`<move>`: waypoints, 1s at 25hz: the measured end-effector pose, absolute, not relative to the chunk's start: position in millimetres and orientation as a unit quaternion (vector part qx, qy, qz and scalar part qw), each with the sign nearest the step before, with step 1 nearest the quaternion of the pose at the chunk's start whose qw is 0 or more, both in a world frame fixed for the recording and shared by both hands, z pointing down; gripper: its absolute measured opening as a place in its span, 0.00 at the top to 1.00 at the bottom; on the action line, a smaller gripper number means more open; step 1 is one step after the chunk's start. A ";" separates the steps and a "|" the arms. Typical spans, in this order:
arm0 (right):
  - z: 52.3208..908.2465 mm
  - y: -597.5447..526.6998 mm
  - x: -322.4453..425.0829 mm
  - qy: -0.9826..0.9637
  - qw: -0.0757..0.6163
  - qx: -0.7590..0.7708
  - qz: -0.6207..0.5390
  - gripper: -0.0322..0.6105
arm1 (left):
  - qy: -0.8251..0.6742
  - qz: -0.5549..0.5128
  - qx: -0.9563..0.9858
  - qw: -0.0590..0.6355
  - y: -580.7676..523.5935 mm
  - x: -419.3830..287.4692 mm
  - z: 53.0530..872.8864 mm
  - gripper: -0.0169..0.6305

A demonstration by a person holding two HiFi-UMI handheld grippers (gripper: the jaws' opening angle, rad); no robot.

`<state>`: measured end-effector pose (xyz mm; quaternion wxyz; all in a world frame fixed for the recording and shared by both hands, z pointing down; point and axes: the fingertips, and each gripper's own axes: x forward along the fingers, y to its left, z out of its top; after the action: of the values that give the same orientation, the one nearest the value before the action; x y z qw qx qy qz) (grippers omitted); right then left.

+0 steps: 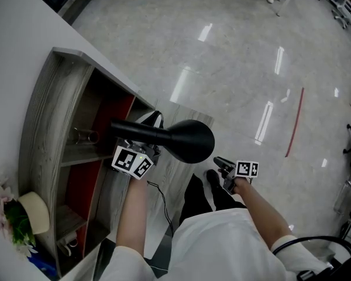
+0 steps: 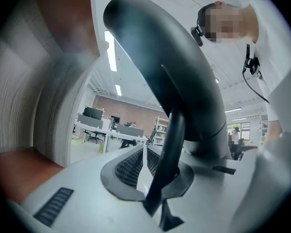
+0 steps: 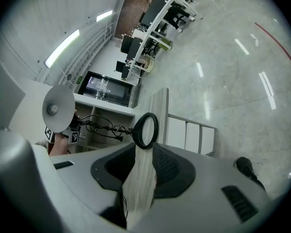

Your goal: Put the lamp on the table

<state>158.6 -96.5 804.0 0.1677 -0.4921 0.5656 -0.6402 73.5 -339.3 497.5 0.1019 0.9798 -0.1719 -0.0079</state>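
The lamp (image 1: 189, 140) is black, with a cone shade, a thin stem and a ring base (image 1: 157, 118); its cord (image 1: 159, 195) hangs down. My left gripper (image 1: 141, 139) is shut on the stem and holds the lamp level in front of the wooden shelf unit (image 1: 44, 127). In the left gripper view the stem (image 2: 170, 149) runs between the jaws of the left gripper (image 2: 157, 174), with the shade (image 2: 174, 67) looming above. My right gripper (image 1: 222, 167) hangs open and empty to the right, apart from the lamp. From the right gripper (image 3: 144, 168) I see the shade's pale inside (image 3: 57, 108) and the ring base (image 3: 145, 130).
A white table top (image 1: 11, 57) runs along the left, above the shelf unit. A glass object (image 1: 85, 136) lies on a shelf. Flowers (image 1: 9, 215) and a cream round thing (image 1: 36, 211) sit at the lower left. Glossy floor with a red line (image 1: 294, 122) spreads to the right.
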 end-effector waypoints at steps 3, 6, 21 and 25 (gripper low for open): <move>792.2 -90.0 161.7 0.573 0.170 -0.489 -0.636 0.77 | -0.178 -0.007 0.979 0.101 -339.9 73.4 499.7 0.95; 783.5 -81.4 165.5 0.580 0.169 -0.484 -0.634 0.77 | -0.187 0.013 0.977 0.101 -339.4 69.9 507.7 0.93; 707.6 -67.1 148.4 0.679 0.132 -0.396 -0.604 0.85 | -0.299 0.086 0.945 0.099 -288.5 -14.0 522.2 0.82; 679.3 -59.5 144.5 0.705 0.131 -0.369 -0.591 0.88 | -0.327 0.097 0.933 0.112 -252.4 -28.8 519.6 0.82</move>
<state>144.5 -59.5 679.3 0.1314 -0.3693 0.7052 -0.5908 -28.8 -252.4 519.6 0.1123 0.9335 -0.3265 0.0969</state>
